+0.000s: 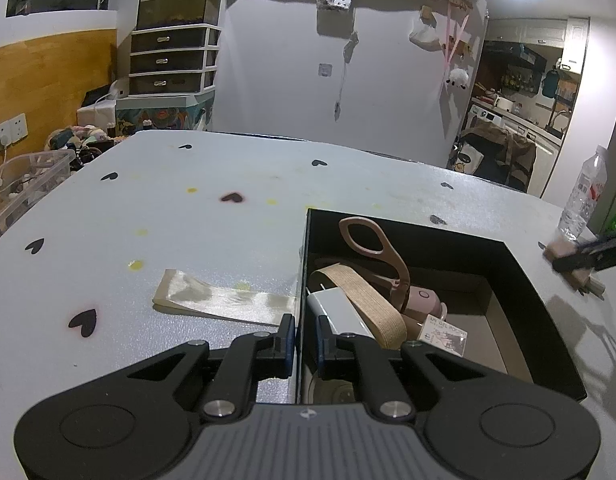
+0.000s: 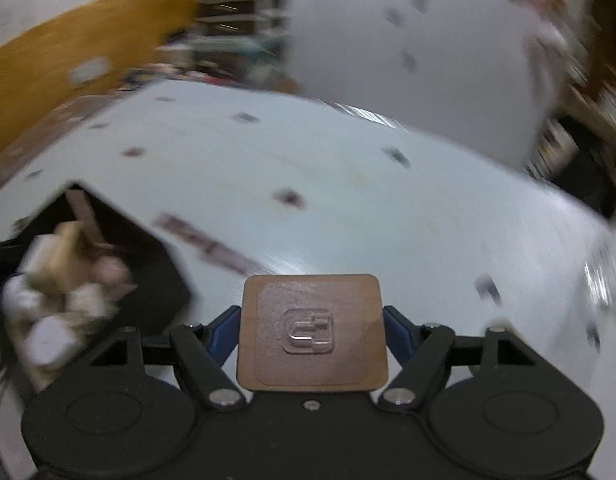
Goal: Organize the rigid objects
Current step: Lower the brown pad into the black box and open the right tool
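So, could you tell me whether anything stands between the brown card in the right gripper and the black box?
Nothing visible: only bare table lies between the brown card, clamped in the right gripper, and the black box, which is open-topped.

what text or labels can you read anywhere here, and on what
"UV GEL PO…": on the small white carton in the black box; the rest is too small.
Red label on the water bottle: unreadable.
Brown square card in the right tool: embossed symbol, no words.
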`<state>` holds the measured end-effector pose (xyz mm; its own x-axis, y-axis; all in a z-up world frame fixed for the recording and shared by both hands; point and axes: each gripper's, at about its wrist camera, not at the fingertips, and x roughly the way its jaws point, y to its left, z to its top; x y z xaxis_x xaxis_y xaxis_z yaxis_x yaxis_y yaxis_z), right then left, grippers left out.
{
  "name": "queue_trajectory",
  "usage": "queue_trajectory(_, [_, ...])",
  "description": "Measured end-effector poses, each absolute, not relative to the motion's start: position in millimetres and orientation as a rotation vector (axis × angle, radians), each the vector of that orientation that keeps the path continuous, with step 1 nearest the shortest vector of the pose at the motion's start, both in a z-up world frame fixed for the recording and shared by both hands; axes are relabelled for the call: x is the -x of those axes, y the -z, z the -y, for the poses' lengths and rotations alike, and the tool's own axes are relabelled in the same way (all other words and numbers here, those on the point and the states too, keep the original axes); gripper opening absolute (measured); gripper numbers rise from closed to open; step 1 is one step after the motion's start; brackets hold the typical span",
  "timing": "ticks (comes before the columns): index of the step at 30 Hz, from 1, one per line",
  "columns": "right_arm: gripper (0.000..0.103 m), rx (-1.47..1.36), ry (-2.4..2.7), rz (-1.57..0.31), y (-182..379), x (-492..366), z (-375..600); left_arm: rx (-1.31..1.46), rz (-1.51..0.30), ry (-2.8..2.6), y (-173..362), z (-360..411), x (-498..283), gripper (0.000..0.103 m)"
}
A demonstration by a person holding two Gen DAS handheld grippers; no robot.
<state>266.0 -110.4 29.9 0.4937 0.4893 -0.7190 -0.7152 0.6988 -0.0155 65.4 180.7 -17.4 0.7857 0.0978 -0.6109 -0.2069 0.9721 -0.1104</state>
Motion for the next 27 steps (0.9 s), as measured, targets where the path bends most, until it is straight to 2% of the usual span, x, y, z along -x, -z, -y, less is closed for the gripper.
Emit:
queue_trajectory(5, [0.075,0.494,-0.981,-0.614,-66,-234,70,0.183,-0.647,-0.164,17,-182,-66,0.009])
queue_trajectory(9, [0.075,0.605,-1.149,-0.597,-70,-216,38,0.185,-0.647,-0.162,16,-182,-66,0.009])
queue_trajectory(18, [0.075,0.807,-1.411,-0.730,-42,-195,-16,0.194,-0.644,-0.155,17,-185,-65,0.009])
queue_trajectory(27, [0.076,0.824,-1.478,-0.950,-17,-204,-24,0.196,-0.639,-0.149,16,-186,-64,0.009])
